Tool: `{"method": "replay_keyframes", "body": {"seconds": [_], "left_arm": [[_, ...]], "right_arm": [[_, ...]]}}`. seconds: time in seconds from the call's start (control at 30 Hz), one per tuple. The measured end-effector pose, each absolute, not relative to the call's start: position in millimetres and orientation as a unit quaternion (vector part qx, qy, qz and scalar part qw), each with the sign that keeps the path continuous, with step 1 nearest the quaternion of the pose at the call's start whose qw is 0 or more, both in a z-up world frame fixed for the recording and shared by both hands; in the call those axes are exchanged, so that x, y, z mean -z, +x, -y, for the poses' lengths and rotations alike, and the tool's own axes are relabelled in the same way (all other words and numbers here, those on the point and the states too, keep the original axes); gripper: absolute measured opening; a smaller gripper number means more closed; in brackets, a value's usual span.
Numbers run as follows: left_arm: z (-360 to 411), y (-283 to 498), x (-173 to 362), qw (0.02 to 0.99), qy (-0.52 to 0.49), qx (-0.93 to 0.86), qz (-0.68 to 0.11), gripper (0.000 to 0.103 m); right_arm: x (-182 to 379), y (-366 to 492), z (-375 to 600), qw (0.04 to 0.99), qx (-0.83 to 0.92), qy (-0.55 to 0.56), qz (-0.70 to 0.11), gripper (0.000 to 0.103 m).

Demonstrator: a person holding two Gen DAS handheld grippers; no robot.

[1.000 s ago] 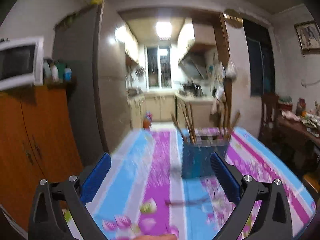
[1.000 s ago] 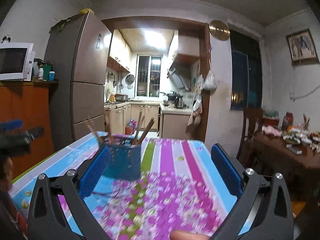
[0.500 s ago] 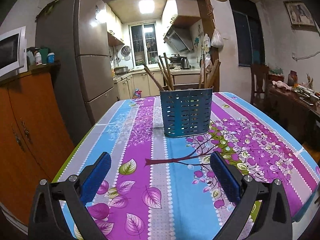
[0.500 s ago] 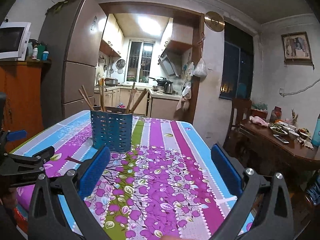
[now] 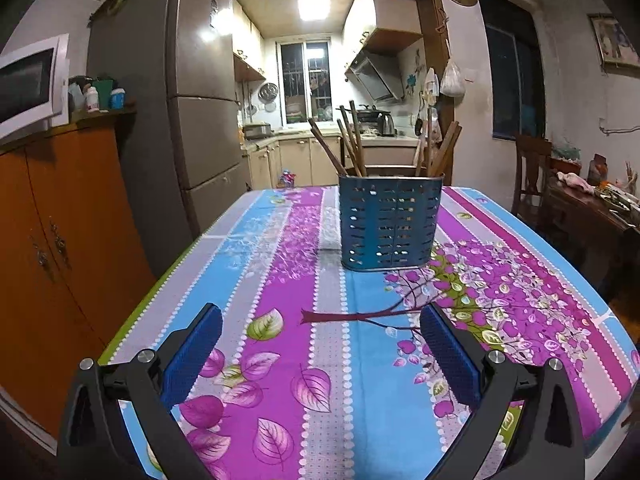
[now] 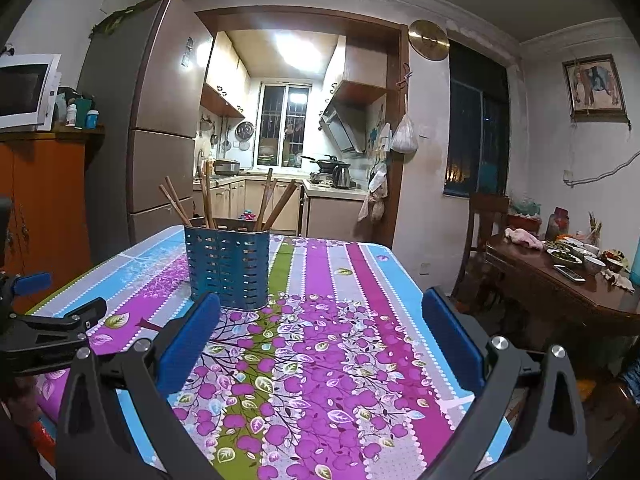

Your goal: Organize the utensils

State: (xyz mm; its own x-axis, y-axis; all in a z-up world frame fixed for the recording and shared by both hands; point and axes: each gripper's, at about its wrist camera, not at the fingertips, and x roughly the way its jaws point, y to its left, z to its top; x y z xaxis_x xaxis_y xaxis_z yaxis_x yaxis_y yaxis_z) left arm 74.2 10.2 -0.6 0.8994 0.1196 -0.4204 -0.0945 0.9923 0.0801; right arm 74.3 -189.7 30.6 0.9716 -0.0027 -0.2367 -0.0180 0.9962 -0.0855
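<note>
**Both grippers drawn back and steadied; chopsticks stand in holder**

Since a second ago the blurred, close views have settled and backed off. The left gripper (image 5: 322, 330) is spread wide, gripping nothing; the blue perforated holder (image 5: 390, 226) with wooden chopsticks (image 5: 352, 140) stands ahead, slightly right. The right gripper (image 6: 320, 322), likewise released, has it ahead-left. No utensils show loose on the tablecloth (image 5: 280, 280), consistent with sorting finished or re-sorting pending.

A tall grey fridge (image 6: 160, 120) stands at 10 o'clock, beside an orange cupboard (image 6: 44, 200) that carries a white microwave (image 6: 24, 92). At 12 o'clock a doorway opens to a kitchen with a bright ceiling lamp (image 6: 300, 48) and a barred window (image 6: 284, 124). At 3 o'clock a dark wooden table (image 6: 560, 288) stands under a framed picture (image 6: 594, 84).
</note>
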Motion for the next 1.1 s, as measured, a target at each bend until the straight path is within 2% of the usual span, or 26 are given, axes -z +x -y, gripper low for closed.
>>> {"method": "replay_keyframes", "body": {"seconds": [1.1], "left_arm": [[-7.7,45.5,-22.8,0.983,0.048,-0.121,-0.131,0.099]], "right_arm": [[-31.9,79.7,156.8,0.991,0.035,-0.057,-0.120,0.098]]}}
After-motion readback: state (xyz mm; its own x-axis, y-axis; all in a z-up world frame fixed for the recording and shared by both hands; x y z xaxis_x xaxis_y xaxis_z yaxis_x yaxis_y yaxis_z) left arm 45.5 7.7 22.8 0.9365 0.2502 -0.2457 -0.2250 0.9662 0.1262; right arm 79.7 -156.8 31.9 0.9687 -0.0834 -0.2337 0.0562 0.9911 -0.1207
